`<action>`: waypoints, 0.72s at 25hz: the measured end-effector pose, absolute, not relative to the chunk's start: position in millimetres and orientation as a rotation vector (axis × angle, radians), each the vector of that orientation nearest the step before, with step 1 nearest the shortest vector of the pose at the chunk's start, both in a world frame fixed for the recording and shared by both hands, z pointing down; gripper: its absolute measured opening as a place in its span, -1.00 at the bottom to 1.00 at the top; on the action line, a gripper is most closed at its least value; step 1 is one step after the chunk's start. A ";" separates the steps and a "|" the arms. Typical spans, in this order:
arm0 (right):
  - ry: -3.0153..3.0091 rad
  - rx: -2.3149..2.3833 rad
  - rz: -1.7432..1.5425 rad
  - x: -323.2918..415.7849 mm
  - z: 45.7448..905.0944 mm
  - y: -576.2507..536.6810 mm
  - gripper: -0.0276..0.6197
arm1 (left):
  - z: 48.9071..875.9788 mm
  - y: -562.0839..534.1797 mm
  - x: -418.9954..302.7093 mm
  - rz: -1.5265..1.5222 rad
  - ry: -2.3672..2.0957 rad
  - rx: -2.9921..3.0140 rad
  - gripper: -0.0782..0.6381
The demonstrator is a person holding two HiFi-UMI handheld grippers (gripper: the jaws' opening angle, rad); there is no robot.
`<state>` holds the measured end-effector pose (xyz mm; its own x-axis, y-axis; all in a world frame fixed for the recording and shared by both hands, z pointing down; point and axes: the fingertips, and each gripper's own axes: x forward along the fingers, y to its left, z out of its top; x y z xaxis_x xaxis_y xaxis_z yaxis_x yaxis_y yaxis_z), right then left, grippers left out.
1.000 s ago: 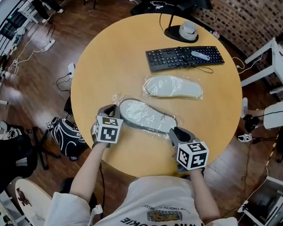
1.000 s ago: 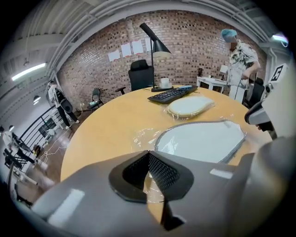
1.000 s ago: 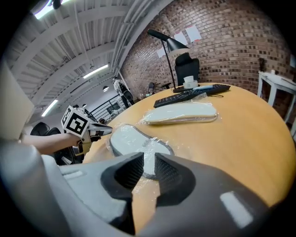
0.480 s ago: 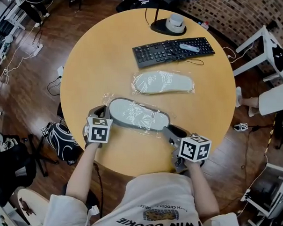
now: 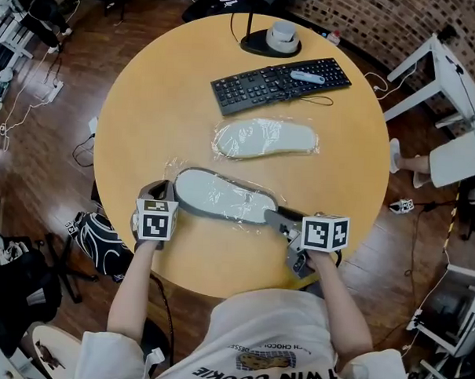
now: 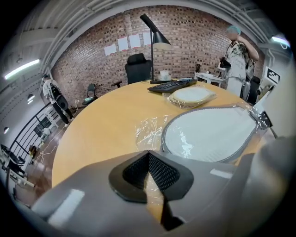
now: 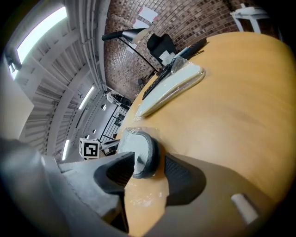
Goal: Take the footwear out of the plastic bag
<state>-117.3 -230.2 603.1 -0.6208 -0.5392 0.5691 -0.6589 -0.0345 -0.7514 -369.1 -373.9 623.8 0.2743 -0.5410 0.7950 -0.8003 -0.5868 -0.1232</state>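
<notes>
Right gripper (image 7: 144, 171) is what changed for us: its jaws have just been opening, and its marker cube has rolled round since a second ago. They now stand wide apart with the rounded end of the near slipper (image 5: 221, 197) sitting between them, and the pads aren't pressing on it. The slipper itself looks to be in the same spot as before, flat on the bench (image 5: 147, 110) near our edge and still inside its plastic bag (image 6: 150, 128).

Over on the other end, our left gripper (image 6: 148, 155) has its jaws closed together on the loose crinkly film of that bag, just beside the slipper's tip. It sits on the same end of the bag as in the earlier frames.

Counting it up, we've got two slippers and two clear bags. The far slipper (image 5: 263, 138) is pale, wrapped in its own bag, and lying roughly parallel to the near one, further from us.

Past that there's one black keyboard (image 5: 277, 83) with a small pale pen-like thing (image 5: 305, 76) resting on it. There's also one black lamp (image 5: 259, 44) at the far rim, with a pale round object (image 5: 283, 31) sitting on its base.
</notes>
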 end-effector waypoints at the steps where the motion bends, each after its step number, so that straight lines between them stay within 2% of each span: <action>1: -2.106 1.298 1.771 -119.8 604.4 -230.6 -0.33 | 624.1 -373.6 -368.8 1.219 -1.221 2.252 -0.77; 9: -2.132 1.144 1.981 -130.2 609.2 -235.7 -0.33 | 623.9 -375.5 -368.7 1.246 -1.228 2.282 -0.77; 11: -2.143 1.145 2.014 -126.3 609.5 -237.0 -0.40 | 624.2 -375.5 -367.9 1.246 -1.234 2.280 -0.77; 13: -2.156 1.165 1.994 -123.8 610.2 -235.9 -0.56 | 624.1 -375.0 -367.3 1.254 -1.242 2.276 -0.77; 18: -2.210 1.193 1.977 -121.7 602.0 -235.3 -0.65 | 623.8 -375.4 -367.0 1.313 -1.262 2.265 -0.77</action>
